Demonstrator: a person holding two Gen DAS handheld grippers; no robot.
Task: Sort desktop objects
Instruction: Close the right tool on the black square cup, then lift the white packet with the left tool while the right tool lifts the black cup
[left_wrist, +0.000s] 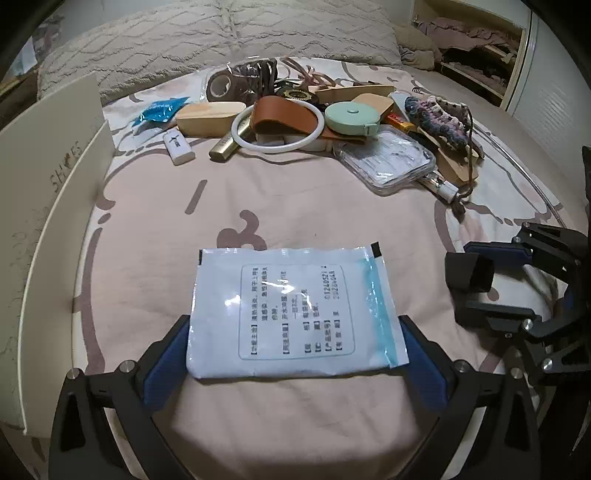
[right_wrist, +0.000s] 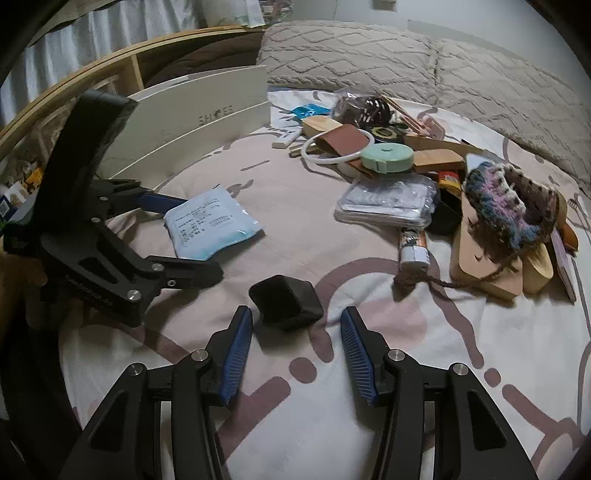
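A white sachet with printed text (left_wrist: 291, 314) lies flat on the pink bedsheet between the fingers of my left gripper (left_wrist: 295, 339). The blue pads sit at its two side edges, jaws wide apart. It also shows in the right wrist view (right_wrist: 210, 227), with the left gripper (right_wrist: 184, 236) around it. My right gripper (right_wrist: 295, 332) is open, with a small black cap-like box (right_wrist: 286, 302) on the sheet just ahead of its fingers. The same black box (left_wrist: 469, 275) shows in the left wrist view beside the right gripper (left_wrist: 491, 284).
A heap of desktop items lies beyond: a mint tape measure (left_wrist: 351, 116), white ring (left_wrist: 277, 129), brown leather strap (left_wrist: 284, 114), clear plastic case (left_wrist: 388, 158), crocheted piece (right_wrist: 509, 203), wooden pieces. A white shoe box (left_wrist: 48, 184) stands on the left. Pillows (left_wrist: 221, 40) lie behind.
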